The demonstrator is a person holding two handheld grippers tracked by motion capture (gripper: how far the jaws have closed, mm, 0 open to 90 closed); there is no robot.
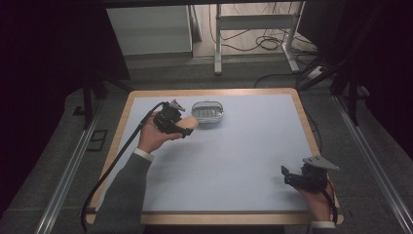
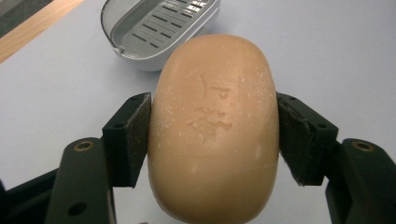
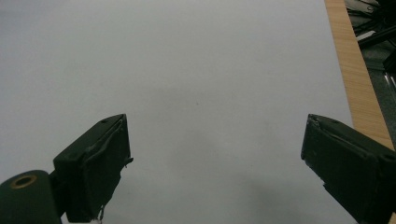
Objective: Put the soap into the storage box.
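The tan bar of soap [image 2: 214,126] is pinched by its long sides between the jaws of the left gripper [image 2: 214,135], held off the table [image 1: 243,146] just beside the grey slotted soap dish [image 2: 159,28]. To seat it well, I judge the bar should travel over the dish, level with the slots, before the jaws release. The right gripper [image 3: 215,163] rests near the table's front corner, jaws spread wide, holding nothing.
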